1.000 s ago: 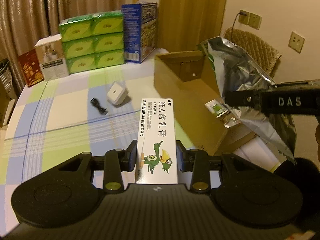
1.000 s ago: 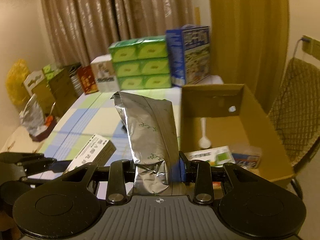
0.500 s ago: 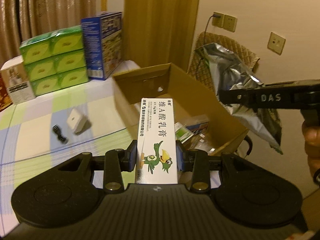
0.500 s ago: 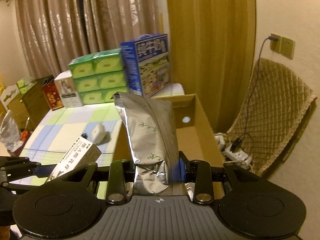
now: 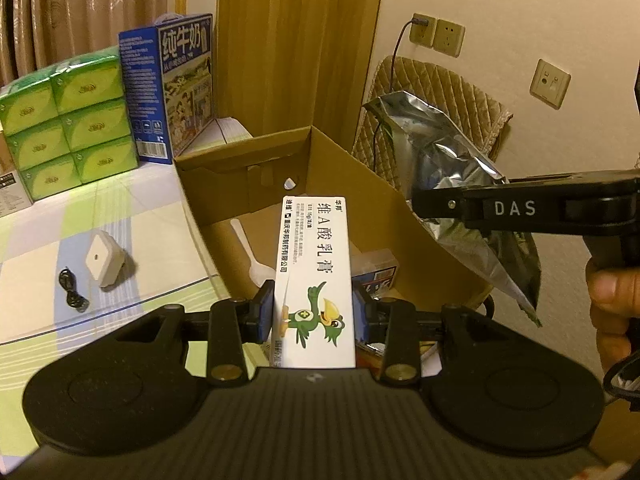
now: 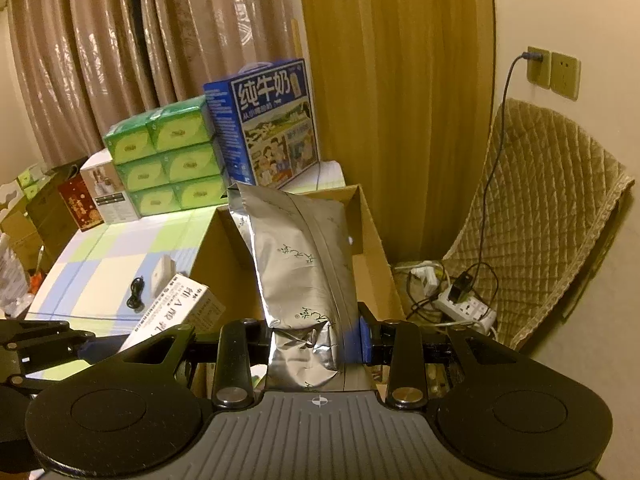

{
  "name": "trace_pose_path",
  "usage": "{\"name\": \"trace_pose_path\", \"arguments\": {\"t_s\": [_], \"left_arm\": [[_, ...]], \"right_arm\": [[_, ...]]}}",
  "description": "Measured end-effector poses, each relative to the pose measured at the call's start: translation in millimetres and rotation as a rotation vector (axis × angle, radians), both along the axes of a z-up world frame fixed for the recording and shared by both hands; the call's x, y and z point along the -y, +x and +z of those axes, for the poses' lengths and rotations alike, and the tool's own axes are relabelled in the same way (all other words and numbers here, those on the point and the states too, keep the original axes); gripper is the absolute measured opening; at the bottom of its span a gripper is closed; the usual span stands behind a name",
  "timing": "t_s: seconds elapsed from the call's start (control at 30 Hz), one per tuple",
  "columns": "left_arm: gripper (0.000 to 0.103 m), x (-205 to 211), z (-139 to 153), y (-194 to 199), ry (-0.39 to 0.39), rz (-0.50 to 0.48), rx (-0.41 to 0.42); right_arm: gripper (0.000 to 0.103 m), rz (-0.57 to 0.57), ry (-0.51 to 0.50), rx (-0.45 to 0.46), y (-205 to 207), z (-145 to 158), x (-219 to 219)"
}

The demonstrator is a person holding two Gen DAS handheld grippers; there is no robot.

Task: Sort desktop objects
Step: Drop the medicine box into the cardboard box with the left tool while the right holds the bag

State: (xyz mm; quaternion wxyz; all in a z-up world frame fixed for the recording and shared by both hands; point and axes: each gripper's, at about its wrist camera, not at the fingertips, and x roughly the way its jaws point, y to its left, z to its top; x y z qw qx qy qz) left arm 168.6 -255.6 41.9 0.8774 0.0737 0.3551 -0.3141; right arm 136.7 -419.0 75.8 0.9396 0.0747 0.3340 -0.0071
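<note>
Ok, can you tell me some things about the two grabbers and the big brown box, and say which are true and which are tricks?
1. The left gripper is shut on the white box with a green bird. True.
2. The right gripper is empty. False: it is shut on the silver foil bag.
3. A white plastic spoon lies inside the cardboard box. True.
4. The white charger is inside the cardboard box. False: it sits on the checked tablecloth, beside a black cable.
5. The green tissue packs stand next to a blue milk carton. True.
</note>
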Motion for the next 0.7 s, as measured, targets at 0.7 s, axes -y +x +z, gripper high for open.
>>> {"name": "trace_pose_path", "arguments": {"t_s": [0.7], "left_arm": [[0.034,17,-24,32,0.006,-0.003,-0.039]], "right_arm": [[0.033,0.005,0.013,-0.030,29,-17,10]]}}
